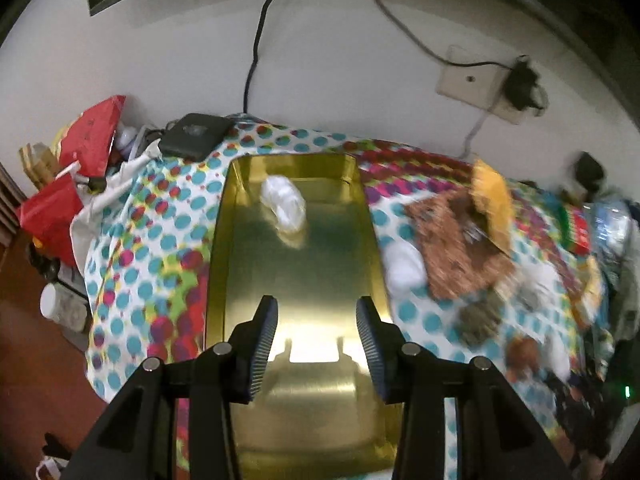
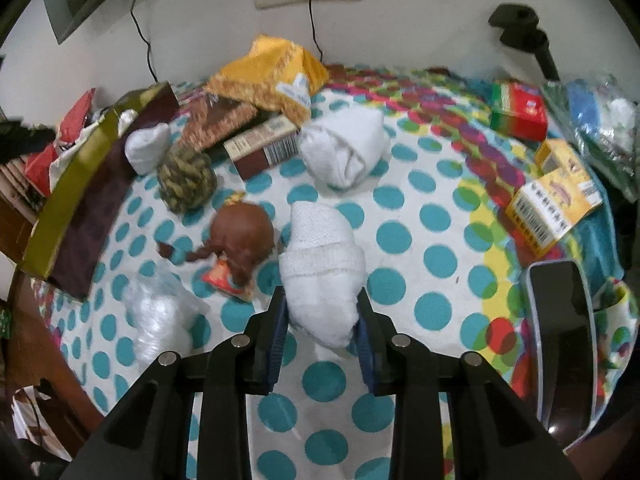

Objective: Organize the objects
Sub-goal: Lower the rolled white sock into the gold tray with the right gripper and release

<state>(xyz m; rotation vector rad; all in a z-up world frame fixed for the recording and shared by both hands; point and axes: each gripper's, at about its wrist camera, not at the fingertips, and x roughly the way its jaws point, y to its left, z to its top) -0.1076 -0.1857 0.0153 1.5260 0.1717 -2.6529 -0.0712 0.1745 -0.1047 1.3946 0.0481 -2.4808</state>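
A gold metal tin point(image 1: 296, 280) lies open on the dotted cloth, seen from its edge in the right wrist view point(image 2: 72, 184). One white sock roll point(image 1: 285, 205) lies inside it near the far end. My left gripper point(image 1: 316, 334) hovers open and empty over the tin's near half. My right gripper point(image 2: 320, 320) is shut on a white rolled sock point(image 2: 320, 272), just above the cloth. Two more white sock rolls point(image 2: 346, 150) point(image 2: 146, 146) lie farther back.
On the dotted cloth point(image 2: 400, 236) lie a rope ball point(image 2: 186, 182), a brown doll head point(image 2: 242, 236), a clear plastic bag point(image 2: 158, 320), a brown box point(image 2: 262, 146), an orange packet point(image 2: 272, 76), red and yellow boxes point(image 2: 520, 110) point(image 2: 554, 212), and a black case point(image 2: 560, 332).
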